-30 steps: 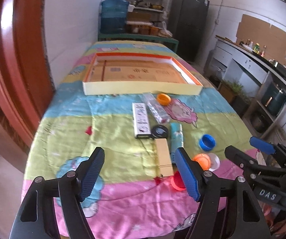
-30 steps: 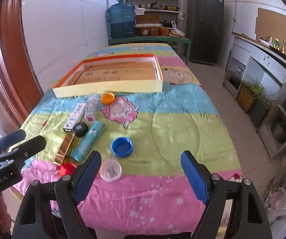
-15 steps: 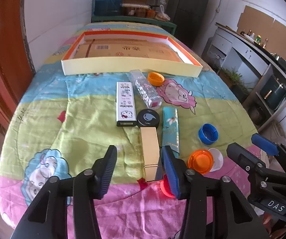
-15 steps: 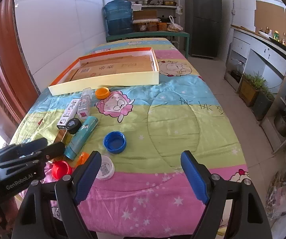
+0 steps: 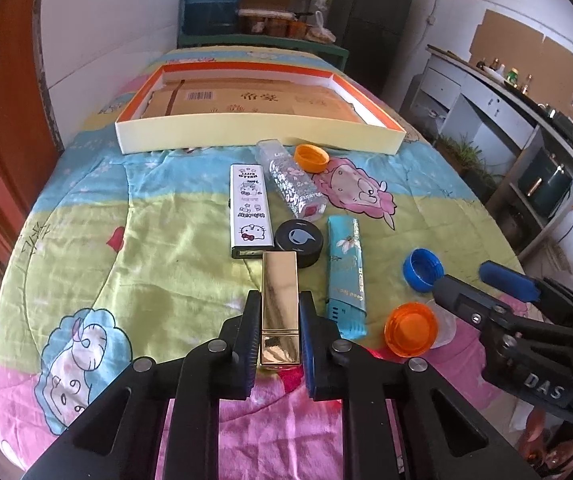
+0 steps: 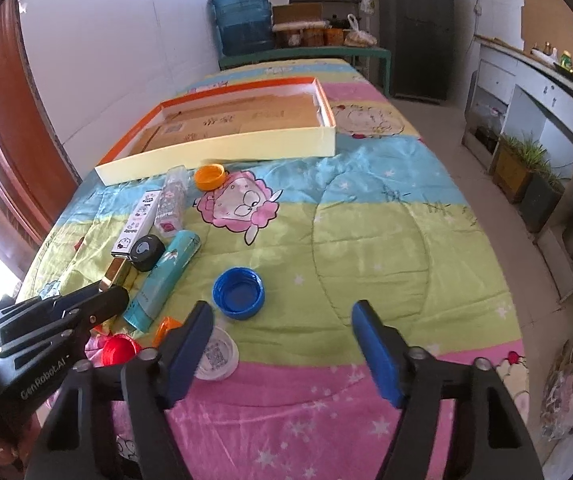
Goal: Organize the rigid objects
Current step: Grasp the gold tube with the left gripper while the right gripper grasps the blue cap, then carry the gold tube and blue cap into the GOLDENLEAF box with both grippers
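Observation:
A gold rectangular box (image 5: 279, 280) lies on the colourful bedspread, and my left gripper (image 5: 280, 300) is shut on its near end, pads pressing both long sides. Around it lie a white cartoon box (image 5: 248, 208), a black round tin (image 5: 298, 238), a teal box (image 5: 346, 272), a clear patterned box (image 5: 294, 184) and several bottle caps. My right gripper (image 6: 282, 320) hovers over the near right of the table, its jaws closing with nothing pressed between them. A blue cap (image 6: 238, 292) lies just ahead of its left finger. A white cap (image 6: 216, 354) sits beside that finger.
A shallow orange-rimmed tray (image 5: 246, 142) lined with cardboard lies across the far half of the table. An orange cap (image 5: 311, 158) rests near its front wall. A red cap (image 6: 120, 350) sits by the table's near edge. A wall and a red door run along the left.
My left gripper came down and forward over the gold box and closed on it. My right gripper dropped toward the caps and its jaws narrowed.

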Demonstrator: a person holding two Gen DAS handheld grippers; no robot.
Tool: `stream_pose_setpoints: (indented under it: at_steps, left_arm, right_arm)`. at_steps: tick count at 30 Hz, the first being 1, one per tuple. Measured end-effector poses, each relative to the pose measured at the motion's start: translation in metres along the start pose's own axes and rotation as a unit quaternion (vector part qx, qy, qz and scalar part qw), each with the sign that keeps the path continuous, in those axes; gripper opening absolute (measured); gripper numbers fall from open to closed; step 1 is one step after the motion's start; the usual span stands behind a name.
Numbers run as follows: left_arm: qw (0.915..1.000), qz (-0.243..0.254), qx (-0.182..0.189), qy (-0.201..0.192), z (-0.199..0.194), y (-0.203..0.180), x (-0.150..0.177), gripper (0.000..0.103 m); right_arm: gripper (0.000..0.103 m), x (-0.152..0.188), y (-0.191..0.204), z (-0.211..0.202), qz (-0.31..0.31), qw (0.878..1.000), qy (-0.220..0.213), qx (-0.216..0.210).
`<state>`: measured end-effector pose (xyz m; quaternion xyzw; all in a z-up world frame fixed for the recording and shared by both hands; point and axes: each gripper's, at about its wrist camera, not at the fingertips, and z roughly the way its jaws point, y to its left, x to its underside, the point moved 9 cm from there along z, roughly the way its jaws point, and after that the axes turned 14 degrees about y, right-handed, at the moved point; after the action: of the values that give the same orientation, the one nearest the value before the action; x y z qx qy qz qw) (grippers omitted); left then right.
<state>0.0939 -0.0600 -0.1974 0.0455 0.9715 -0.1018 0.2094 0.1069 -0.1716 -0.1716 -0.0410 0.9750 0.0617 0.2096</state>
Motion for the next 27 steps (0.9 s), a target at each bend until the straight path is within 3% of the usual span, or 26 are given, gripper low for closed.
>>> stream_pose_setpoints:
  at_steps: [8,9,11,13,18,27]
  left_arm:
    - [1.0,-0.002,0.004,-0.005,0.001,0.001,-0.004,0.018]
    - [1.0,-0.002,0.004,-0.006,0.001,0.002,-0.005,0.018]
    - [1.0,-0.002,0.005,-0.007,0.001,0.003,-0.006,0.018]
    - [0.9999,-0.003,0.006,-0.009,0.0,0.004,-0.007,0.018]
    - [0.9998,-0.008,0.008,-0.018,-0.004,0.009,-0.008,0.018]
    - [0.999,-0.012,0.007,-0.043,-0.023,0.012,-0.02,0.018]
  right_arm:
    - [0.062,-0.008,0.015,0.011,-0.032,0.999,0.005,0.005]
    - [0.06,-0.009,0.016,0.013,-0.033,0.999,0.008,0.006]
    - [0.039,-0.009,0.017,0.018,-0.036,0.999,0.017,0.004]
    - [0.03,-0.01,0.017,0.019,-0.039,0.999,0.014,0.008]
    - [0.03,-0.012,0.013,0.017,-0.026,0.999,0.015,-0.013]
    - [0.03,-0.023,0.019,-0.001,-0.037,0.999,-0.01,-0.013]
